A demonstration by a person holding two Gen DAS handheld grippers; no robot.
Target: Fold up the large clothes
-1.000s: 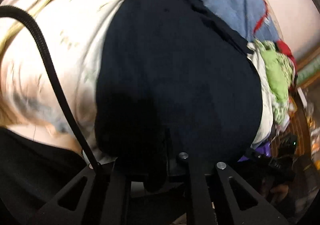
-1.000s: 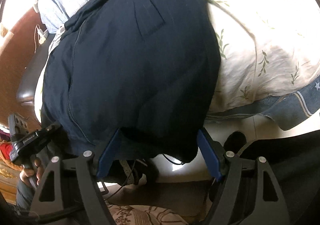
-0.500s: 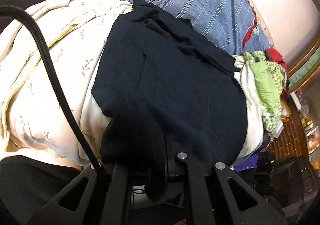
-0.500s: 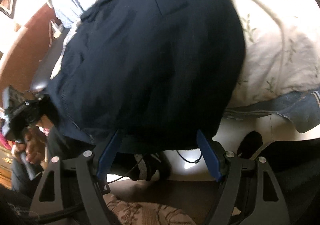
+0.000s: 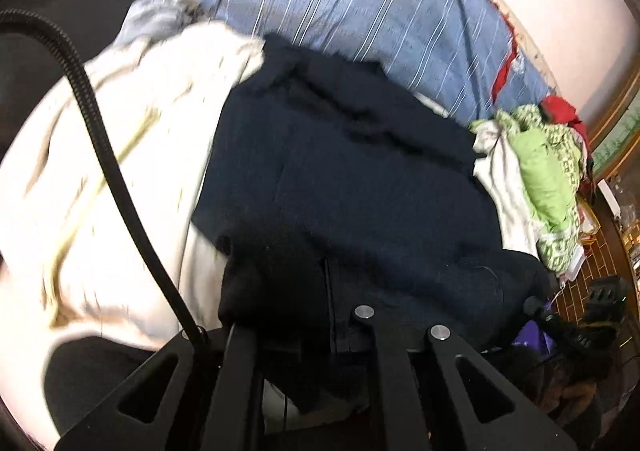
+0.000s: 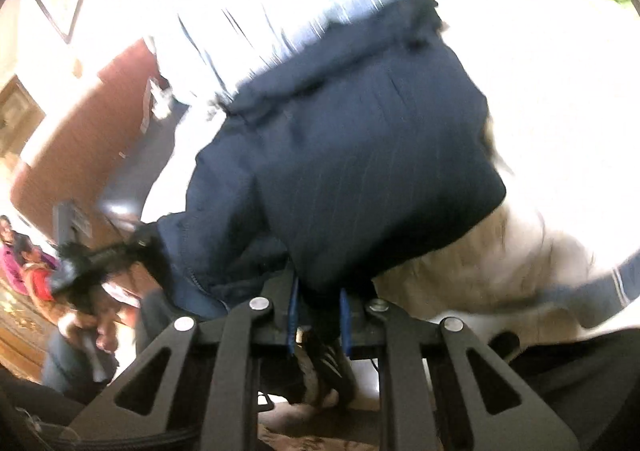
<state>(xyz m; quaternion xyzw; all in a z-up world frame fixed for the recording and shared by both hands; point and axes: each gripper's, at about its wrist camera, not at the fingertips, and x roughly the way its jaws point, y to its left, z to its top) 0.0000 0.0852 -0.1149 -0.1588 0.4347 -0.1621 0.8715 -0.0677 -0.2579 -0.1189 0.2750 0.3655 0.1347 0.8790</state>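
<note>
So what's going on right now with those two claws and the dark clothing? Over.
Left claw shut on dark navy garment. Right claw just closed on its near edge. Nothing in the way.

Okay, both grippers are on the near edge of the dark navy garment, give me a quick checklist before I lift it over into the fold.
1. Left gripper shut on the dark navy garment: ok, its near edge runs into the closed jaws.
2. Right gripper on the garment: ok, the jaws have just been closing and the hem sits between the blue pads.
3. Both grips on the same edge: ok.
4. Garment flat, no bunching: not ok, the far end is rumpled near the blue striped fabric.
5. Cream floral quilt caught in either grip: cannot tell, it lies directly beneath.
6. Sharp view: not ok, the right wrist view is blurred.
</note>
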